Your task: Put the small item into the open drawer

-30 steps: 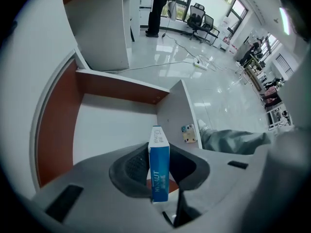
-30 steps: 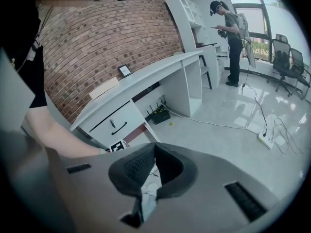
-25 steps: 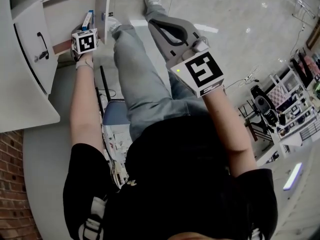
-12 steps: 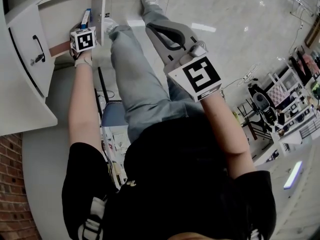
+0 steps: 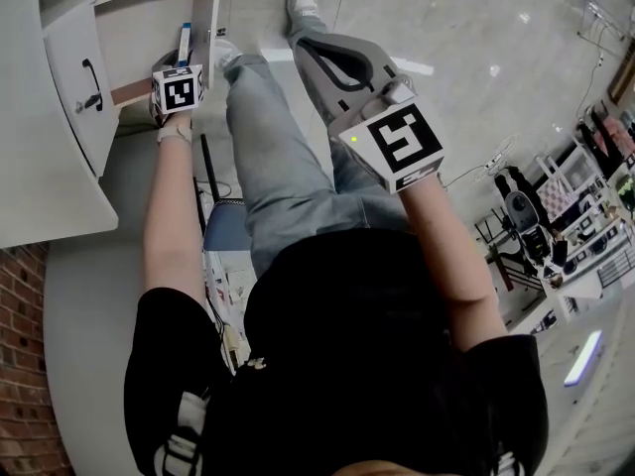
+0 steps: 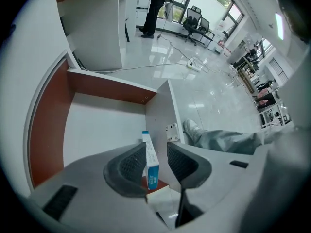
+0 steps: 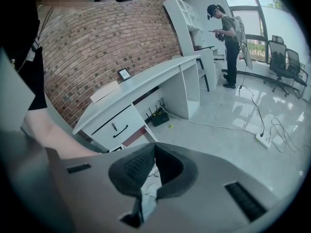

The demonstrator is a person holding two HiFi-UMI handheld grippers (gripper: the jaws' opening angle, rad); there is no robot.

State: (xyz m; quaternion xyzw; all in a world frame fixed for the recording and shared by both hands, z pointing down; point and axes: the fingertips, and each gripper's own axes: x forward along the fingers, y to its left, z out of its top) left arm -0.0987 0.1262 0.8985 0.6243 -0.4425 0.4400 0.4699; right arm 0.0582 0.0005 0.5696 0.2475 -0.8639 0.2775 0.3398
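2 tools: one in each of the person's hands, the left reaching into the drawer, the right held well apart from it over the person's legs.
Left tool [image 6: 156,152]: jaws opening, pads spread, with the small box between them; a clear gap shows on the right pad's side, and the left pad is very close to the box without visibly pressing it.
Small box [image 6: 150,164]: white and blue, upright on its narrow end, standing between the left tool's pads and rising a little past their tips; its lower end is hidden behind the tool's body, so what it rests on cannot be told.
Open drawer [image 6: 102,125]: straight ahead of and below the left tool, with a white floor, rust-brown walls to the left and at the far end, and a white side wall just right of the box.
Right tool [image 7: 153,152]: pads pressed together at the tips, nothing between them.
Worktop [image 5: 30,167]: white, to the left of the left tool, above the drawer.
Shoe [image 6: 192,127]: on the floor, just right of the left tool, beyond the drawer's side wall.
Brick wall [image 7: 97,42]: far ahead of the right tool, behind a long white desk.
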